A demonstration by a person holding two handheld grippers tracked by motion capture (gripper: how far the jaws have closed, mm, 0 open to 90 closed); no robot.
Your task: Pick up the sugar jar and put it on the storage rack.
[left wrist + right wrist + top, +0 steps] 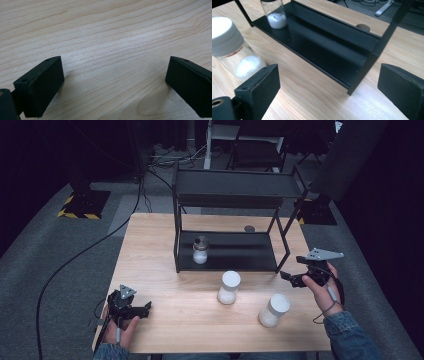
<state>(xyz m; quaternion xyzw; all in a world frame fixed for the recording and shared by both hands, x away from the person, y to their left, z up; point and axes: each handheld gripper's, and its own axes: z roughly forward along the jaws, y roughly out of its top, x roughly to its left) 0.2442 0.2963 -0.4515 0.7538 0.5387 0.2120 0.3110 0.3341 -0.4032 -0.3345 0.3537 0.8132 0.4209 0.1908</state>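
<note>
One pale wooden tabletop (pixel 165 245), black two-tier metal shelf (pixel 230 190) at 12 o'clock, glass jar (pixel 200 251) on its lower tier. Two white-capped jars (pixel 229 287) sit centre. Left tool (pixel 146 309) at 8, right tool (pixel 288 277) at 3, both jaws apart, empty.

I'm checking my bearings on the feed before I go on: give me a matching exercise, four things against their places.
Things:
1. open jar
2. middle capped jar
3. loose lid
4. left tool

Places:
A. on the table behind the rack
B. near the table's front left corner
C. on the rack's bottom shelf
D. on the table just in front of the rack

Pairs: 1-C, 2-D, 3-A, 4-B
</note>
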